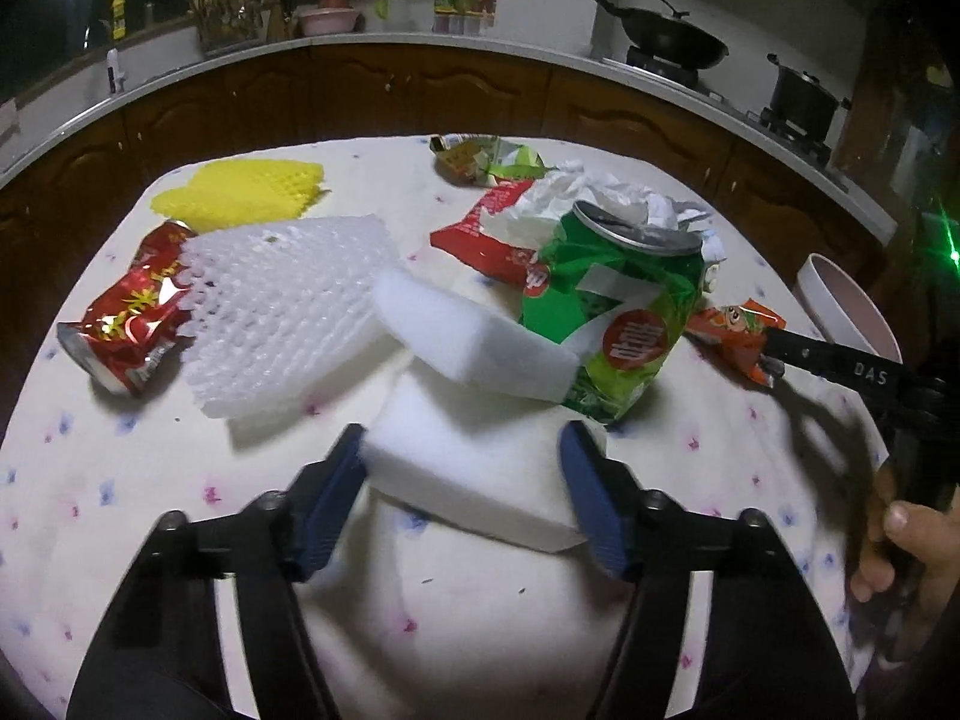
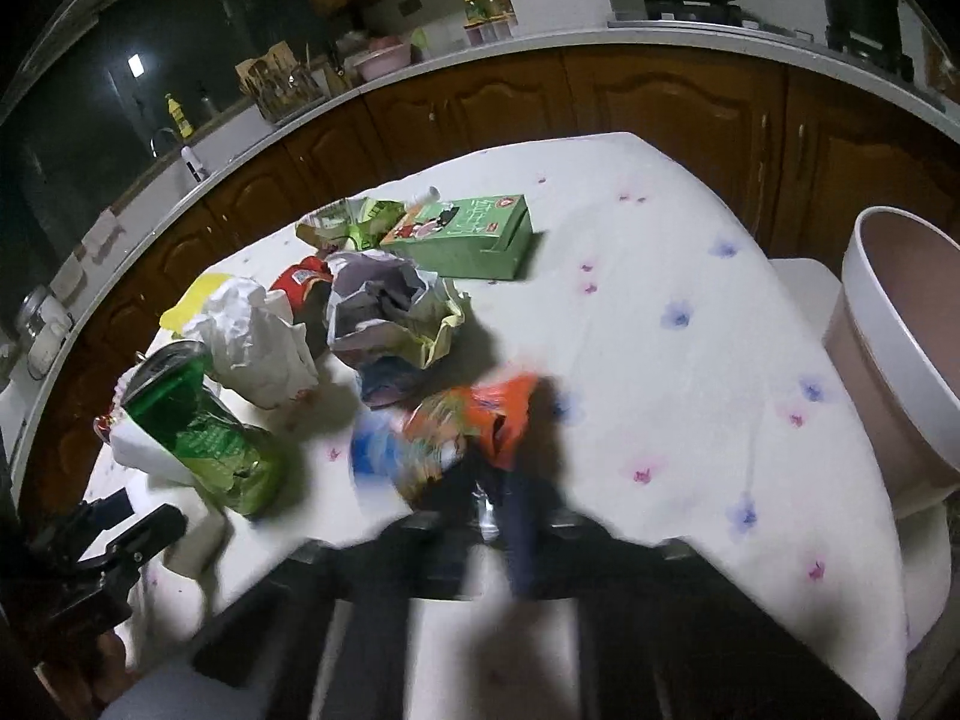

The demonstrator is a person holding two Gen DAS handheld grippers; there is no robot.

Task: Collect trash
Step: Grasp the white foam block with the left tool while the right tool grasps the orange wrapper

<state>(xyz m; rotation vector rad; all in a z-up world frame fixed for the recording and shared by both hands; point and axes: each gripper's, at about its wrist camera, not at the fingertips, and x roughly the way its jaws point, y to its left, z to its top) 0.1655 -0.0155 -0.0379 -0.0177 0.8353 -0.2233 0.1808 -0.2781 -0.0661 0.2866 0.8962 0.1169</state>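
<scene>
My left fingers point(image 1: 465, 480) stand on either side of a white foam block point(image 1: 474, 468) lying on the cloth-covered surface point(image 1: 120, 510), both blue pads right against its ends. Just beyond it a second foam block point(image 1: 474, 342) leans on a crushed green can point(image 1: 618, 312). My right fingers point(image 2: 498, 480) are pinched together on an orange snack wrapper point(image 2: 498, 414), blurred in the right view, near the middle of the surface with the pink bin point(image 2: 900, 348) off its right edge.
</scene>
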